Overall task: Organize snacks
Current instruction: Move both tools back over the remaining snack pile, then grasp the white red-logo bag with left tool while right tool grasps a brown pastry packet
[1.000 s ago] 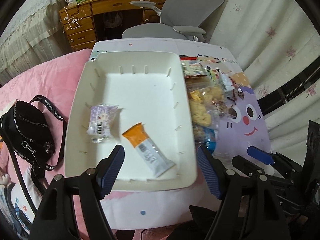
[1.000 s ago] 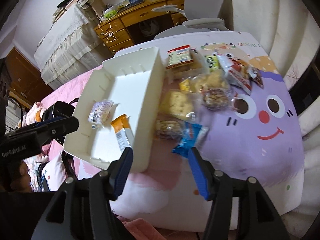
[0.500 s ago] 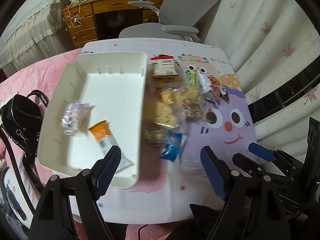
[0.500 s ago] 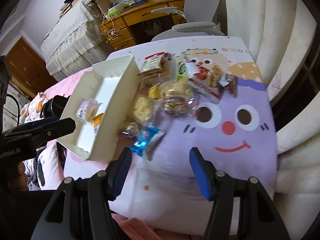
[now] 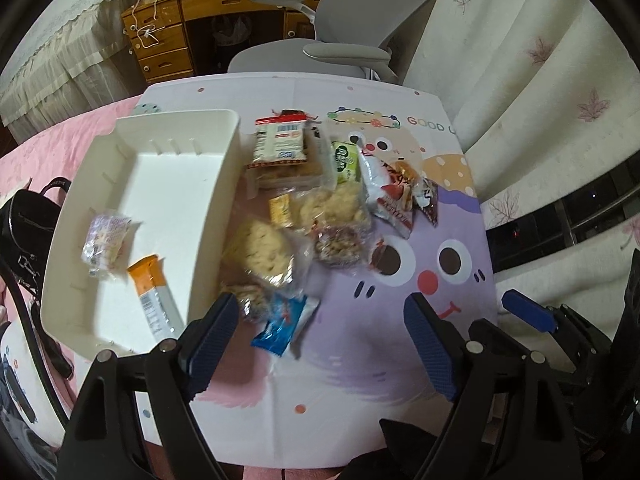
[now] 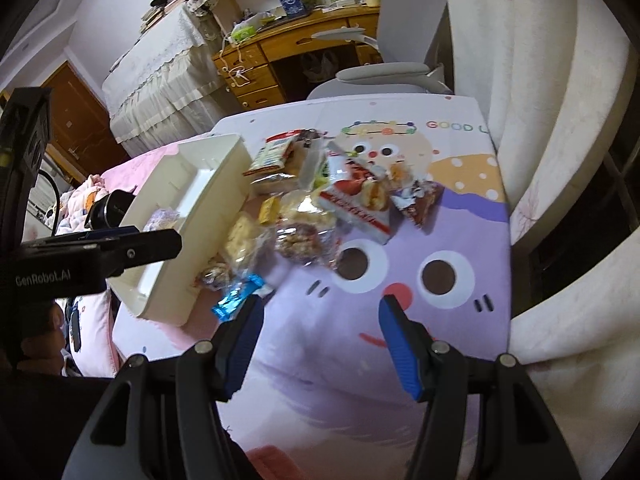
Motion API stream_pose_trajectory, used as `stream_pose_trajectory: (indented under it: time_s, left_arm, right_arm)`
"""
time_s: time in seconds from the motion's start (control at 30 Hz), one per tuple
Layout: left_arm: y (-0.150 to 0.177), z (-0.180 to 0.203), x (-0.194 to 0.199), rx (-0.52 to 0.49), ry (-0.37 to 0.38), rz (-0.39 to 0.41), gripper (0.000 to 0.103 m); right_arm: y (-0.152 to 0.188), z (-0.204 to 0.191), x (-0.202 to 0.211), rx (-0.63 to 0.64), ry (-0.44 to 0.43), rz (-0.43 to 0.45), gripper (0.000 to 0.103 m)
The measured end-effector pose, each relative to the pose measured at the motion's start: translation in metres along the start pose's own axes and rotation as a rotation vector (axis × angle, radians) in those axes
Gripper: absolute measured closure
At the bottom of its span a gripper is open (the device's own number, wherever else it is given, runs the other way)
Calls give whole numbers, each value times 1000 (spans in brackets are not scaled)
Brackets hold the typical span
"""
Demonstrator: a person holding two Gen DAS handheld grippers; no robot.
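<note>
We hold the left gripper (image 5: 316, 340) with its jaws spread and empty; they have just been opening wider, with nothing between them, likely readying for the blue packet (image 5: 285, 322) just ahead of the left jaw. Our right gripper (image 6: 320, 344) hangs over bare counter (image 6: 360, 392), jaws parted on nothing. The snack pile (image 5: 320, 208) lies ahead of both pairs of jaws, beside the white tray (image 5: 208, 216), which already holds an orange-ended bar (image 5: 150, 296) and a small pale packet (image 5: 106, 236). A cartoon-face cloth covers the counter; beyond stand a grey chair (image 5: 360, 48), a wooden desk (image 5: 168, 36) and curtains.
</note>
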State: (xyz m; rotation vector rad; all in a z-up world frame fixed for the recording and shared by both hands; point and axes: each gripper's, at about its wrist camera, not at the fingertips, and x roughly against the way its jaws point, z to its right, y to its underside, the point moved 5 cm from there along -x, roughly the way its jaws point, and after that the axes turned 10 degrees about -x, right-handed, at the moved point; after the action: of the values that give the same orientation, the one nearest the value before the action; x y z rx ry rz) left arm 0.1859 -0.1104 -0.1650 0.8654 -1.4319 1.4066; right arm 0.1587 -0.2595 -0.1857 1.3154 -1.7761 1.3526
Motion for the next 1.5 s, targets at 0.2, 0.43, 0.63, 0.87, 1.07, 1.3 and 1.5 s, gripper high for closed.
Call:
stream_pose_trajectory:
  time_s: [0.2, 0.43, 0.63, 0.87, 1.07, 1.3, 1.5]
  left_arm:
    - [-28, 16, -27, -42, 8, -50, 15]
    - [-56, 23, -62, -59, 37, -105, 15]
    - [-82, 25, -93, -60, 67, -120, 14]
    - [-110, 26, -132, -24, 106, -127, 15]
    - [-123, 27, -165, 45, 165, -169, 15]
    - [-126, 31, -192, 100, 185, -256, 15]
    - [-128, 34, -204, 94, 155, -290, 21]
  right_arm:
    - [-12, 20, -11, -26, 44, 16, 43]
    - [-32, 43, -37, -103, 102, 30, 43]
    - [-54, 58, -60, -165, 147, 75, 43]
    - [-79, 73, -95, -205, 170, 136, 43]
    - [-97, 79, -113, -163, 187, 179, 43]
    - [-108, 82, -131, -115, 168, 180, 43]
    - [-113, 79, -145, -65, 130, 158, 44]
